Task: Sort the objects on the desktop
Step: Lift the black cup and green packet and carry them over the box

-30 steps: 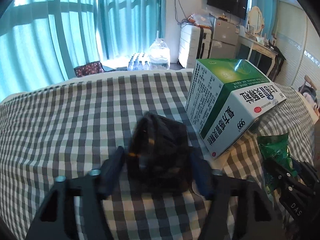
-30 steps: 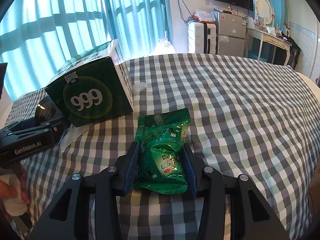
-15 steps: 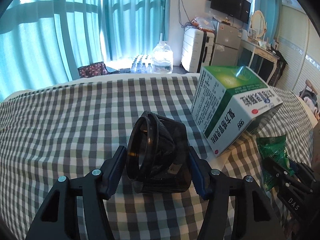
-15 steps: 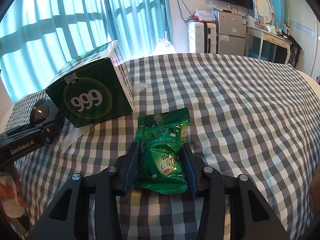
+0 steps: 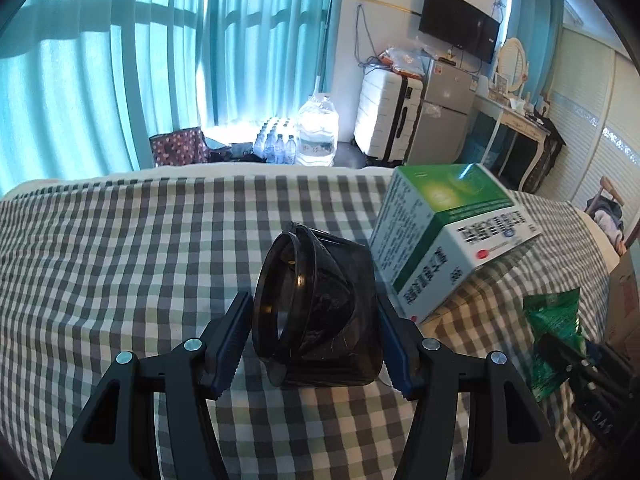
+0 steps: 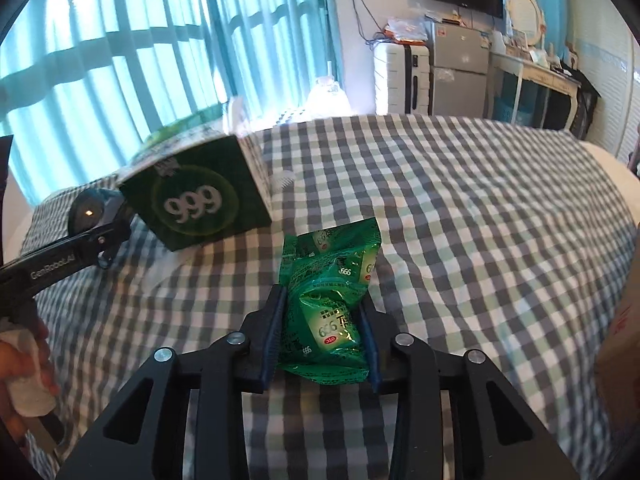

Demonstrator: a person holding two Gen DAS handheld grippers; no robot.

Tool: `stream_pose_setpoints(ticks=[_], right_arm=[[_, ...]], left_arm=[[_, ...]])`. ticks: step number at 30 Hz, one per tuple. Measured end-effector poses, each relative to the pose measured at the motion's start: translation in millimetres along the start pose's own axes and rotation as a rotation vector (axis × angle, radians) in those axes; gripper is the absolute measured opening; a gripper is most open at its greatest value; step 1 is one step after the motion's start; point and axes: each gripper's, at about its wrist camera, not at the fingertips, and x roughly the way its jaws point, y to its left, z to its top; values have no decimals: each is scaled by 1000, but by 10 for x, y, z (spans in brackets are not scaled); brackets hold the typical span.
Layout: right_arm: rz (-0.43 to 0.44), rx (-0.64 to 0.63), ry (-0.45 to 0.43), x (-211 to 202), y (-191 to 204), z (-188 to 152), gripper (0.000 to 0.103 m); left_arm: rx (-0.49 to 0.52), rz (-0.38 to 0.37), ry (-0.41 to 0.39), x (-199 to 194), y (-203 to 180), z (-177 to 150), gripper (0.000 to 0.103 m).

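The green packet (image 6: 328,320) sits pinched in my right gripper (image 6: 322,344), whose jaws have just closed in on it, near the middle of the checked cloth (image 6: 480,220). My left gripper (image 5: 316,344) clamps a black cup (image 5: 320,312) lying on its side. The 999 box (image 5: 448,232) stands between them, further off.

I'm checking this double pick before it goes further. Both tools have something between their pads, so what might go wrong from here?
1. The right tool, whose pads have just closed in, pinches only the lower part of the soft green packet; it may sag or slip.
2. The left tool clamps a round black container lying sideways; it could roll out.
3. The tilted green box sits just beside it and could be knocked.
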Motion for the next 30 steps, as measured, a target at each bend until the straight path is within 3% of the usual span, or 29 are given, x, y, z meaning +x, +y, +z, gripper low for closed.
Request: stream_pose_setpoints(ticks=[7, 21, 30], right_arm=[[13, -13, -49, -585, 33, 208, 33], [35, -13, -152, -2024, -289, 181, 33], [20, 68, -252, -2890, -850, 183, 33]], left_arm=[[63, -37, -65, -621, -314, 86, 62], [41, -25, -101, -2118, -1070, 61, 62], [86, -144, -155, -2750, -1800, 65, 62]])
